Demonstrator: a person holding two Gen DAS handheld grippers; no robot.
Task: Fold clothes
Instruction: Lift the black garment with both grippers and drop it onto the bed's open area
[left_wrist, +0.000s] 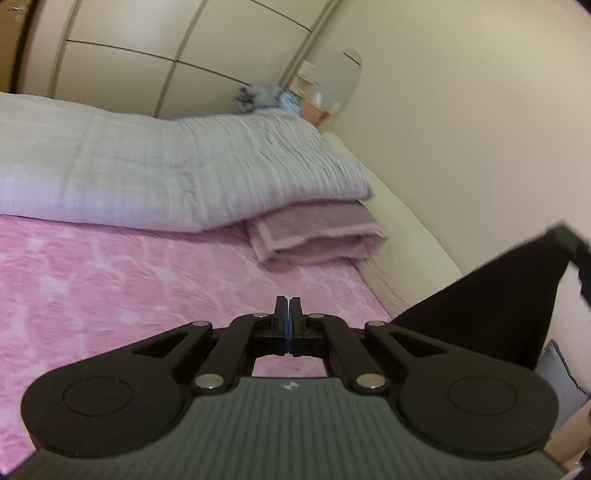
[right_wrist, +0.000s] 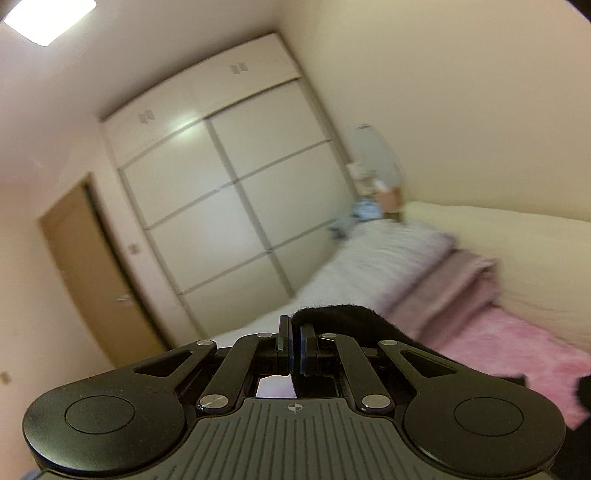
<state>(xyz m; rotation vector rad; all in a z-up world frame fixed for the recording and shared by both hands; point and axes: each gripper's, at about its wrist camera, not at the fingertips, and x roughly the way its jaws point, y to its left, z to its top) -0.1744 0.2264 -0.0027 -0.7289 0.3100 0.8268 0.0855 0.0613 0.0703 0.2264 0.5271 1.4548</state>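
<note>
Now | right hand-held gripper (right_wrist: 291, 339) clamps black garment (right_wrist: 347, 321) edge | left hand-held gripper (left_wrist: 287, 314) closed, empty | pink bedspread (left_wrist: 110, 288) bare

Both grippers are raised and angled slightly downward: the left gripper (left_wrist: 287, 308) has its fingers pressed together, the right gripper (right_wrist: 295, 328) pinches black cloth (right_wrist: 343, 325).

My left gripper (left_wrist: 287, 308) is matte black, with two rounded lobes at the sides, slanted link bars fixed by shiny silver screws, and a grey ribbed plate in the middle marked with a small crosshair. A thin blue strip runs along its finger pads (left_wrist: 295, 317). My right gripper (right_wrist: 295, 334) is built the same: black lobes, silver screws, grey ribbed plate, blue-edged pads.
</note>
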